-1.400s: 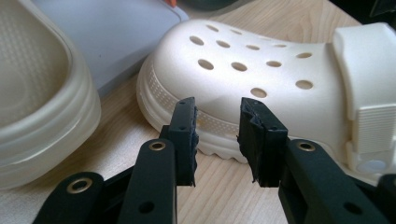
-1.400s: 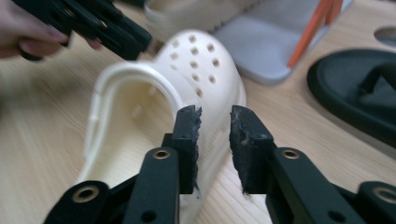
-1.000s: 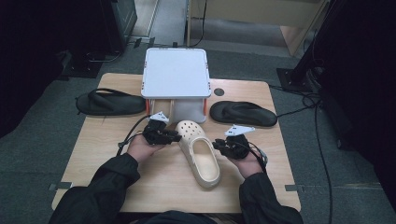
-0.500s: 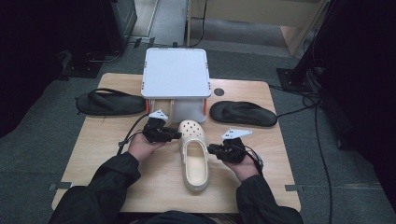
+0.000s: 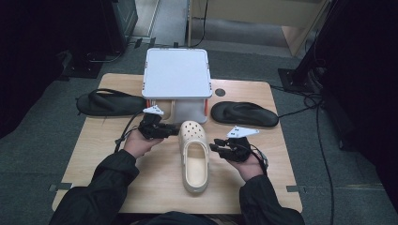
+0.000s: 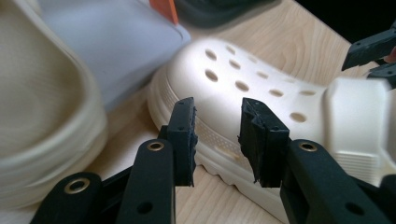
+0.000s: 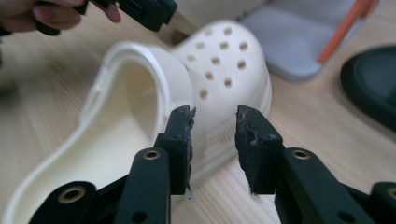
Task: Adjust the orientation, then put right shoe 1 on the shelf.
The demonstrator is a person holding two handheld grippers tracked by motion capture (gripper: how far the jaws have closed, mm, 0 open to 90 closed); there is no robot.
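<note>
A cream clog (image 5: 195, 154) lies mid-table, toe toward the white rack and heel toward the person. My left gripper (image 5: 172, 131) sits at the left of its toe, jaws apart; in the left gripper view (image 6: 217, 140) the clog's (image 6: 261, 88) sole edge shows just beyond the gap. My right gripper (image 5: 215, 147) stands just off the clog's right side. Its jaws have just been opening, and in the right gripper view (image 7: 213, 140) nothing sits between the pads; the clog (image 7: 219, 60) lies just past them.
A white rack (image 5: 177, 72) with orange corners stands at the back centre. A second cream shape (image 6: 42, 116) shows blurred beside its wall. One black slipper (image 5: 110, 103) lies at the left, another (image 5: 244, 114) at the right. Bare wood lies along the near edge.
The clog has swung from a slant to straight, heel toward the person. The right gripper's jaws have spread and come off the clog's side. The left gripper stays at the toe.
</note>
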